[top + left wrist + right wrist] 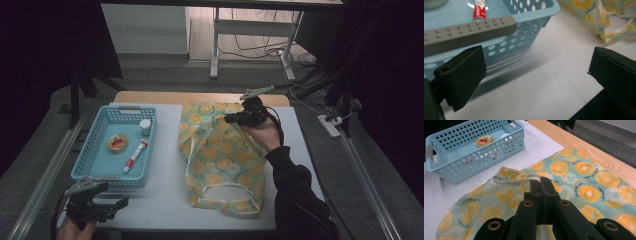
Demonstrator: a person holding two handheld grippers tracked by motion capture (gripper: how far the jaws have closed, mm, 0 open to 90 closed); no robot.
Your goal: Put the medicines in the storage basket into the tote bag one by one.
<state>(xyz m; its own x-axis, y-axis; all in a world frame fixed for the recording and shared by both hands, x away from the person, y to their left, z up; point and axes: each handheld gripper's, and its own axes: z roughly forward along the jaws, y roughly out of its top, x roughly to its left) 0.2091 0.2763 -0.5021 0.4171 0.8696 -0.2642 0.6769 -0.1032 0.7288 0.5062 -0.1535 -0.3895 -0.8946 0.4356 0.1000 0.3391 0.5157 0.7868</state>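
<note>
In the high view, the right hand-held gripper [239, 118] is sitting right of centre, its 2 jaws closed together and pinching a fold of the fruit-print tote bag [220, 160]. The bag is lying flat across the middle of the white desk [165, 200], handles toward the bottom of the frame. The left hand-held gripper [122, 202] is hovering at lower left, jaws spread wide and gripping nothing, just beside the light blue basket [92, 150], which is holding a toothpaste tube [135, 155], a round tin [117, 143] and a small jar [145, 127].

A blue basket [90, 165] holds a red tube [135, 154], round tin [117, 143], perhaps a small jar [145, 126].
</note>
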